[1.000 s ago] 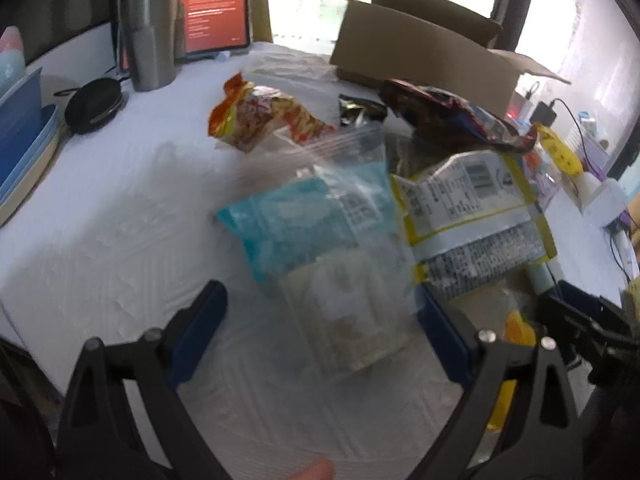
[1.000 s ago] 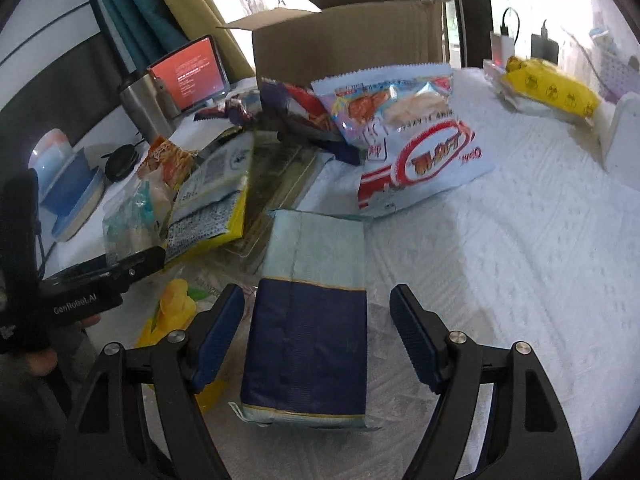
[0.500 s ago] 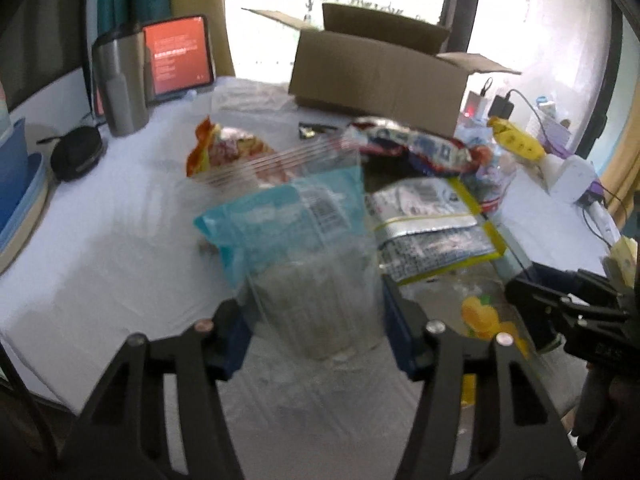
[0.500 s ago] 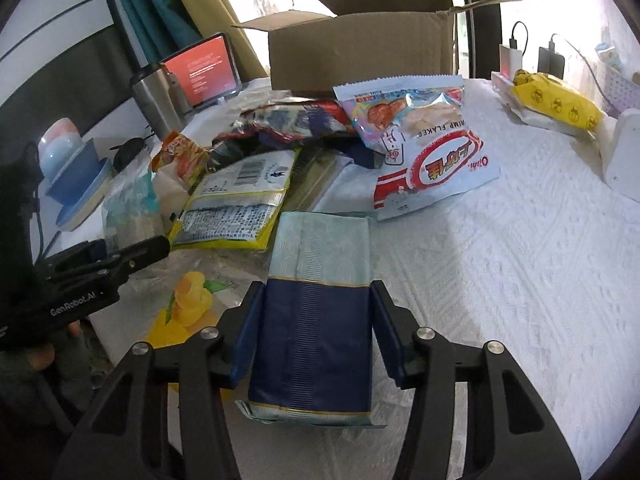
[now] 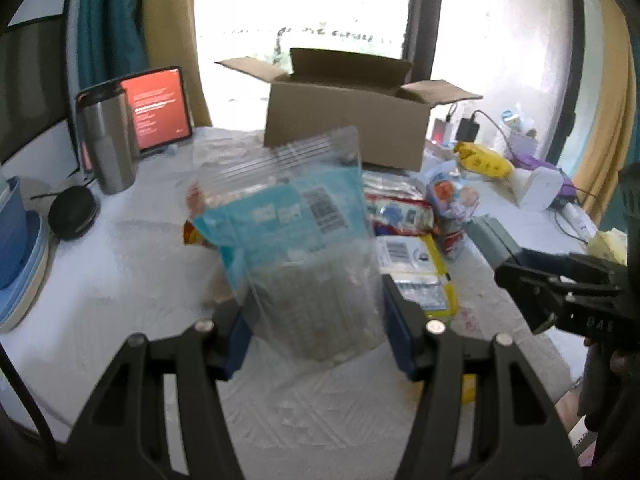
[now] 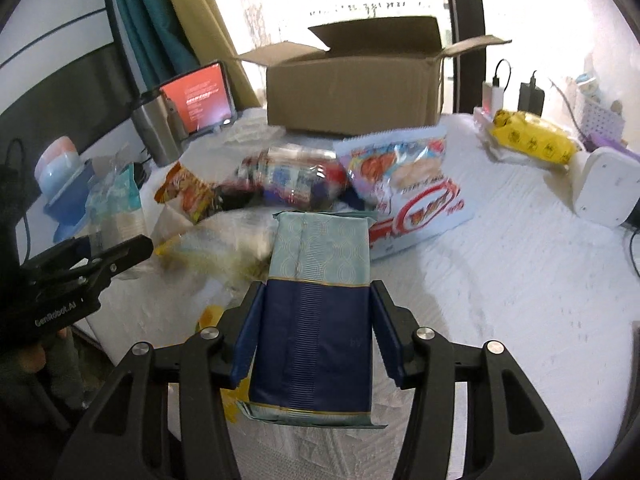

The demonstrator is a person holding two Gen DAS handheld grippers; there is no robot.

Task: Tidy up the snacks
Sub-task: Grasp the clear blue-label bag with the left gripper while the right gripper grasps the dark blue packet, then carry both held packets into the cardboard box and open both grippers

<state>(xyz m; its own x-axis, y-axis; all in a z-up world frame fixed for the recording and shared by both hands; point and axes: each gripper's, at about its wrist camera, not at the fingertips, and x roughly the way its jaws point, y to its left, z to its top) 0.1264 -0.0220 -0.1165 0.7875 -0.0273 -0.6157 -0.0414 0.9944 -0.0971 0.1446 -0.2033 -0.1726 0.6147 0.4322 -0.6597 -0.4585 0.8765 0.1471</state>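
On table [image 5: 120,280], I hold two packs clear of cloth. Left claw [image 5: 316,320] clenched on clear zip bag [image 5: 296,240] with teal label; right claw [image 6: 316,336] clenched on navy-and-teal packet [image 6: 316,320]. Open cardboard box [image 6: 352,92] at far edge. Between me and box: snack heap, red-white flakes bag [image 6: 416,208], orange pouch [image 6: 188,196]. Steel tumbler [image 5: 106,136] and red-screen tablet [image 5: 158,110] far left.

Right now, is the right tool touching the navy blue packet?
Touching. The right wrist view shows both blue pads of the right tool pressed flat against the sides of the navy blue packet, with no gap on either side.
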